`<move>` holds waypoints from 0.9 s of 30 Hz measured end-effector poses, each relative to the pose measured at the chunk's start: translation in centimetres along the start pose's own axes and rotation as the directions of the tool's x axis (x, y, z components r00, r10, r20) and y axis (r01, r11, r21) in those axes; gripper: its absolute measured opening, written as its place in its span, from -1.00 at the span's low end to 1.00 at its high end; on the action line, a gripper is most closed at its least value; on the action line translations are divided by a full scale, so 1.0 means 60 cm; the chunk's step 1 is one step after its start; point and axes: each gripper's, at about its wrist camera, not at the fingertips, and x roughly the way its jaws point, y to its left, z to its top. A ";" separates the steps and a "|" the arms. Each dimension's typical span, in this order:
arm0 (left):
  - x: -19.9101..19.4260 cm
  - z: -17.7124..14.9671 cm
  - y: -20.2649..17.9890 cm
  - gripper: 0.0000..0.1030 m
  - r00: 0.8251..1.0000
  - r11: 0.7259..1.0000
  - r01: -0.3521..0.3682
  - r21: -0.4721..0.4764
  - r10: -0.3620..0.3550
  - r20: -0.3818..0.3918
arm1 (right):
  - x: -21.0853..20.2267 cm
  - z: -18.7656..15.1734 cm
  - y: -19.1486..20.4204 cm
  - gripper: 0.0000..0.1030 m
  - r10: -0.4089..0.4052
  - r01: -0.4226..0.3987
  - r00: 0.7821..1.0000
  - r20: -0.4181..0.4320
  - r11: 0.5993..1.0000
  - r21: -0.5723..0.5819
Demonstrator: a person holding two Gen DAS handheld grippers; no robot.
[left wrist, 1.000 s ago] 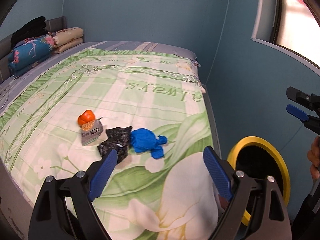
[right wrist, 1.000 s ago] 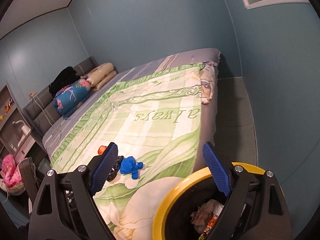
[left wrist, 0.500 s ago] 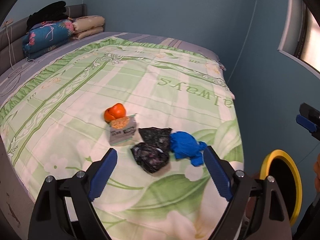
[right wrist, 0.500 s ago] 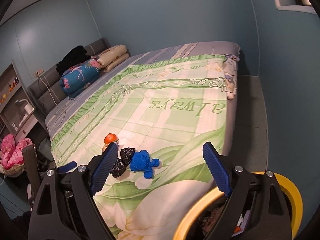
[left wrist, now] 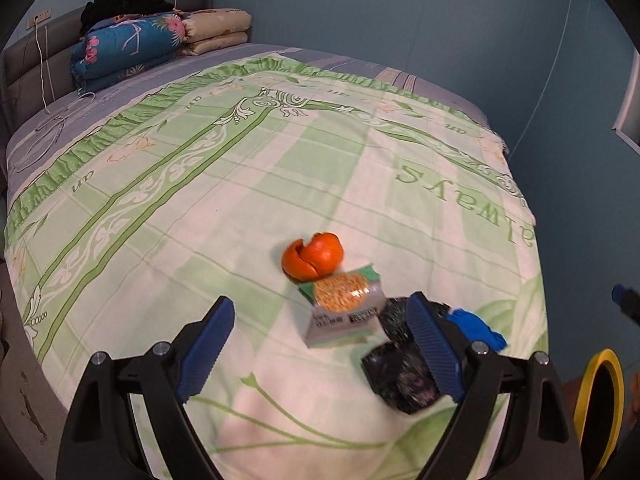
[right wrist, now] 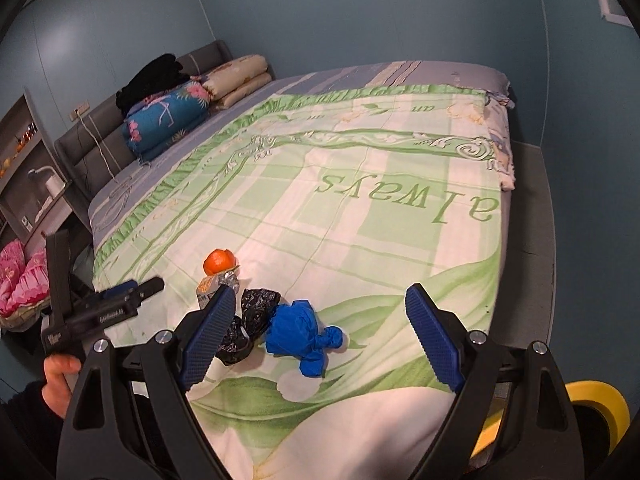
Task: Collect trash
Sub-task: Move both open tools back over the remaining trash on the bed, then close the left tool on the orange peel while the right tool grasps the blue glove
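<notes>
Both wrist views angled down, perhaps mid-range, over shared bed [left wrist: 280,168]

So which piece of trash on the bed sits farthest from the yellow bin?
The orange peel, beyond the small carton, black bags and blue wad.

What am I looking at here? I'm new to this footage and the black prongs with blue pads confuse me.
Those prongs are two hand-held grippers, each with a camera looking along its fingers. One picture is from the left gripper, the other from the right gripper; both are open and hold nothing. On the bed's quilt lie an orange peel, a small carton, crumpled black bags and a blue wad. A yellow-rimmed bin stands beside the bed. In the right view a hand holds the left gripper.
</notes>
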 end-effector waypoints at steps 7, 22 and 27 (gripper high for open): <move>0.068 0.043 0.021 0.64 0.999 1.000 -0.012 -0.010 0.012 -0.038 | 0.094 -0.011 0.032 0.61 -0.013 0.003 0.991 -0.130 0.997 -0.073; 0.200 0.067 0.013 0.63 0.990 0.999 0.024 0.032 -0.019 -0.143 | 0.237 -0.046 0.048 0.61 -0.049 0.006 0.951 -0.304 0.990 -0.140; 0.225 0.062 0.019 0.42 0.984 0.998 0.046 0.033 -0.040 -0.174 | 0.275 -0.058 0.054 0.61 -0.062 0.003 0.931 -0.361 0.987 -0.161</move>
